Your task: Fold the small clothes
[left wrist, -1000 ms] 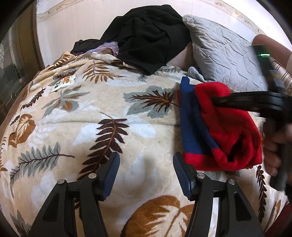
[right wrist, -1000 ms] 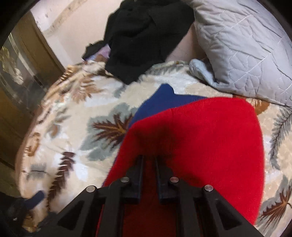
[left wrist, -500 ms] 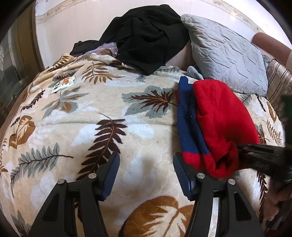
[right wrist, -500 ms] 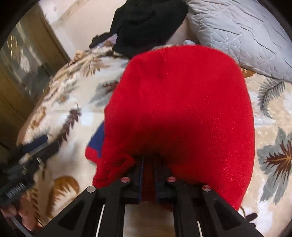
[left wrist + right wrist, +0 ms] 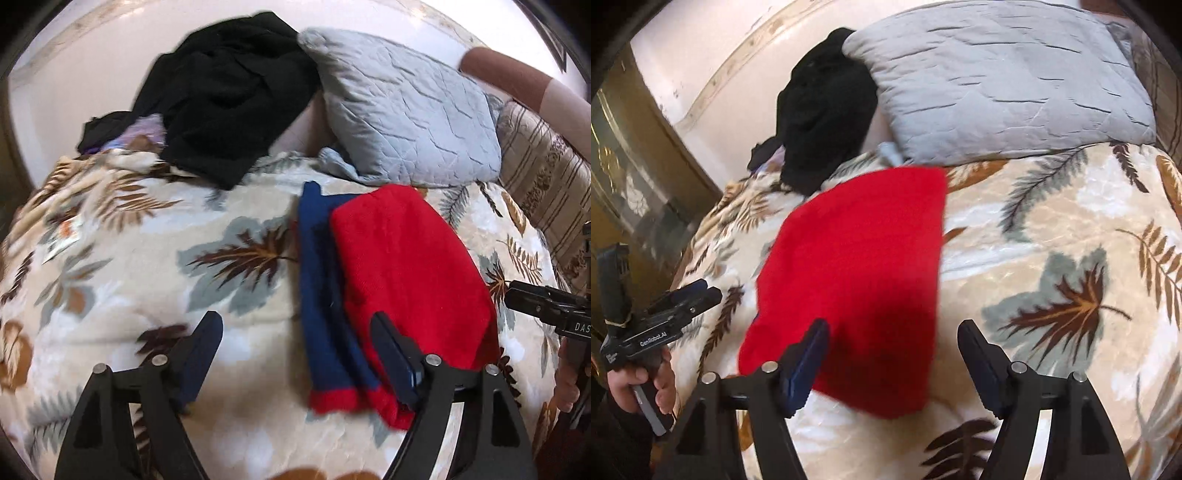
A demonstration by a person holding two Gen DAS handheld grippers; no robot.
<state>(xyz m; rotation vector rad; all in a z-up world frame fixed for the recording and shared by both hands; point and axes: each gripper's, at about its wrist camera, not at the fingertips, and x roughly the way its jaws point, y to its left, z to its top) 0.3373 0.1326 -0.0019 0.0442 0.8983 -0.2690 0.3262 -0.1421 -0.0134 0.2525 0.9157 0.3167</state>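
The red and blue knit garment (image 5: 402,280) lies folded on the leaf-print blanket (image 5: 147,280), centre-right of the left wrist view; soft, light, likely to slump; best taken at its lower hem. Left claw (image 5: 295,354) and right claw (image 5: 892,363) both gape, empty.

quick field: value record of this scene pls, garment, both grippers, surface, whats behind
garment: red and blue knit piece, folded, lying flat
surface: leaf-print blanket
left gripper: open, empty, right finger over the garment's edge
right gripper: open, empty, over the garment's near edge
behind: grey quilted pillow, black clothes pile
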